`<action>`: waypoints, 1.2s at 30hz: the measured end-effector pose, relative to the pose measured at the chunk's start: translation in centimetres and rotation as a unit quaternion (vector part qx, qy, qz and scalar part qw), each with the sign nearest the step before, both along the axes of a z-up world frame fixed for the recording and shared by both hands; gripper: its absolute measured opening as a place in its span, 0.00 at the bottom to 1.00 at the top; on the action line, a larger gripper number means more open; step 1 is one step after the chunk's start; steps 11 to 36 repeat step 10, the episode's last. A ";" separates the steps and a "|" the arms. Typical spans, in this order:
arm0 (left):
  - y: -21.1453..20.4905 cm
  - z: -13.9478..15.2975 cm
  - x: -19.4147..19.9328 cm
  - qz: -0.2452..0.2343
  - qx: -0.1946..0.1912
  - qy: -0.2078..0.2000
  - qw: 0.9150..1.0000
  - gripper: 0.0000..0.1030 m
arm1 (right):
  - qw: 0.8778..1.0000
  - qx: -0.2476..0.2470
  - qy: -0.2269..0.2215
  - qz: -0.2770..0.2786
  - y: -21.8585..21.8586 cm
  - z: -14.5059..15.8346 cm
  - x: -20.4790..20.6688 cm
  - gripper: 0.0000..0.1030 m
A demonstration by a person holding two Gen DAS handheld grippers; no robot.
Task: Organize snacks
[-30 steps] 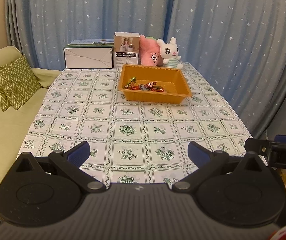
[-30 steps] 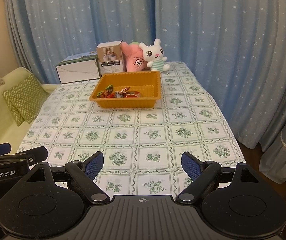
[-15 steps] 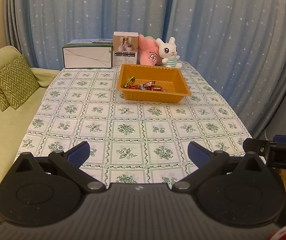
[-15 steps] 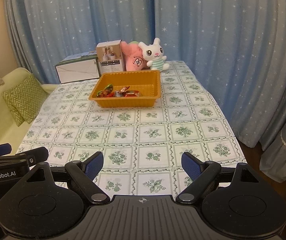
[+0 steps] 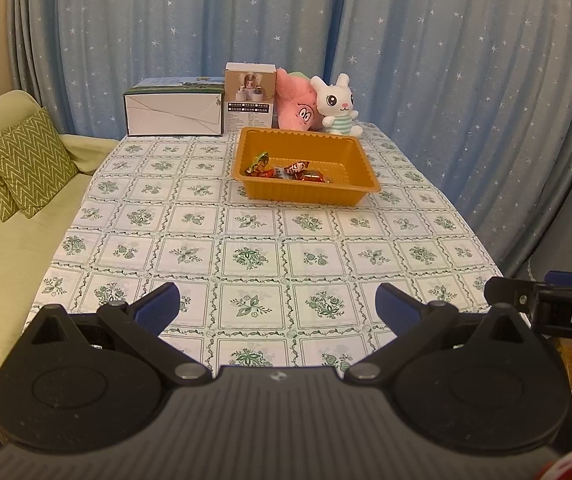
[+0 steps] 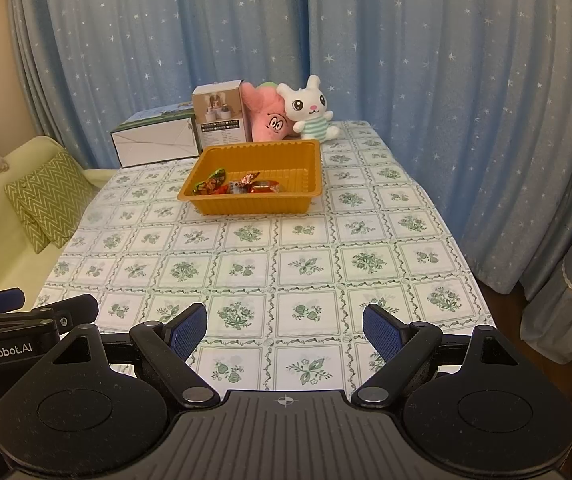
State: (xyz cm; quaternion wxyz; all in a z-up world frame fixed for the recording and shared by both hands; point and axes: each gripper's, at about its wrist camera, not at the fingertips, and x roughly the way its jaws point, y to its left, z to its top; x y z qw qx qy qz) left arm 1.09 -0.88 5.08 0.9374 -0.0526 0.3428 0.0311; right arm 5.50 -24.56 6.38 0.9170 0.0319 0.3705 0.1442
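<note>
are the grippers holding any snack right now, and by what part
Nothing is held. The left gripper and right gripper are both open and empty; the snacks lie in the orange tray.

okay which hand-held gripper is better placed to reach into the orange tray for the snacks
Marginally the right hand-held gripper: in its view the orange tray sits nearly straight ahead, while from the left hand-held gripper it lies slightly rightward. Both are open, empty and far from the snacks.
</note>
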 end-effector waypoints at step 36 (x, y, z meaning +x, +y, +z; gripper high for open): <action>0.1 -0.2 0.0 0.003 0.000 0.000 1.000 1.00 | 1.000 0.002 0.001 0.001 0.3 -0.2 -0.2 0.82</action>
